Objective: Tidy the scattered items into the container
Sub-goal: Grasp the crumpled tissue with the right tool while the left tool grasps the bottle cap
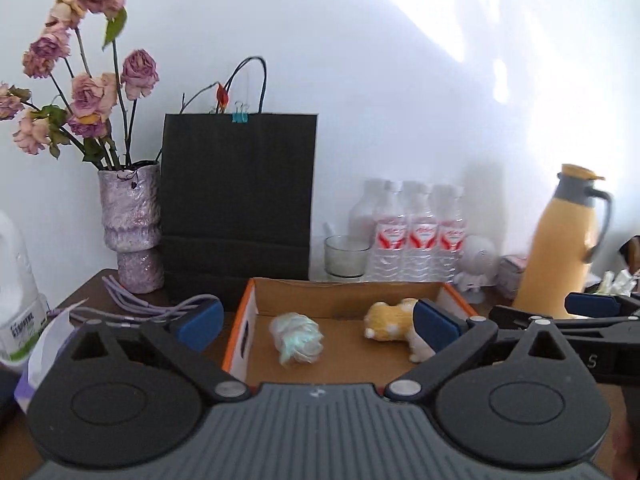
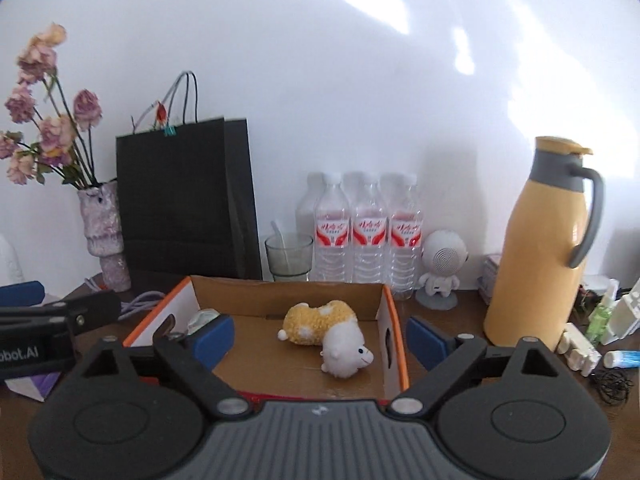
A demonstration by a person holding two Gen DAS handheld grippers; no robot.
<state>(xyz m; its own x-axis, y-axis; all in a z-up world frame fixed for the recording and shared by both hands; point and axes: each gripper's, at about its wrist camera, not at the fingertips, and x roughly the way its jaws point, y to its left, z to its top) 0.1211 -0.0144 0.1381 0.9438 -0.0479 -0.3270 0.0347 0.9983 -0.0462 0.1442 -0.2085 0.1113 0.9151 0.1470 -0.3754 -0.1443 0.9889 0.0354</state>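
Observation:
An open cardboard box with orange edges stands on the dark table; it also shows in the right wrist view. Inside it lie a yellow and white plush sheep and a crumpled pale blue and white bundle, mostly hidden in the right wrist view. My left gripper is open and empty in front of the box. My right gripper is open and empty, also facing the box, and appears at the right edge of the left wrist view.
Behind the box stand a black paper bag, a vase of dried roses, a glass, three water bottles, a small white robot figure and a yellow thermos. Purple cables lie left. Small items lie right.

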